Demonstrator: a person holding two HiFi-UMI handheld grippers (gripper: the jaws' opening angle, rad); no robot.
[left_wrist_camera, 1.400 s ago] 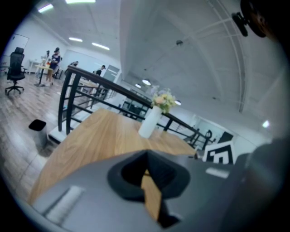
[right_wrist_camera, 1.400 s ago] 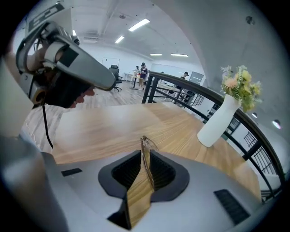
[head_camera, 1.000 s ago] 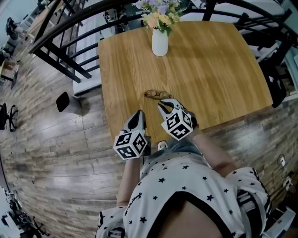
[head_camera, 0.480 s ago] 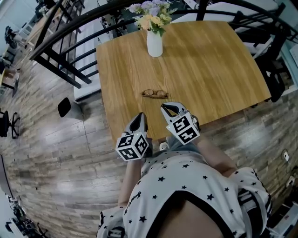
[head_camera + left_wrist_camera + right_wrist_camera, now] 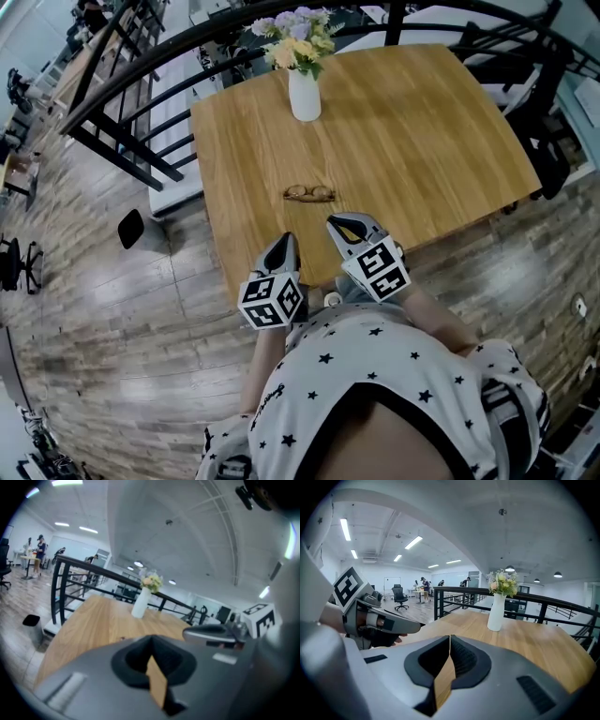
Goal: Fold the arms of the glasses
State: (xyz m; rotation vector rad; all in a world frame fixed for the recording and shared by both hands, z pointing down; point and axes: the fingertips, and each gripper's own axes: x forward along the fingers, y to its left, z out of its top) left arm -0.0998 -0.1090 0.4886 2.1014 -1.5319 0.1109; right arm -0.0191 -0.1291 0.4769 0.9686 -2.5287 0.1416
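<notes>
A pair of brown-rimmed glasses (image 5: 309, 193) lies flat on the wooden table (image 5: 422, 141), a little in from its near edge; the arms are too small to make out. My left gripper (image 5: 284, 242) hovers at the near edge, below and left of the glasses, and it is shut and holds nothing. My right gripper (image 5: 339, 225) is just below and right of the glasses, clear of them, also shut and empty. In the left gripper view the jaws (image 5: 151, 639) meet with only table behind them. The right gripper view shows the same at its jaws (image 5: 449, 637).
A white vase (image 5: 305, 94) with flowers stands at the table's far side, well beyond the glasses. Black railings (image 5: 122, 103) run along the table's left and far sides. Wood-plank floor (image 5: 112, 309) lies to the left, and the person's starred shirt (image 5: 366, 375) fills the bottom of the head view.
Both grippers have drawn back from the glasses toward the table's near edge, the right one farther. The glasses stay where they were on the table.
</notes>
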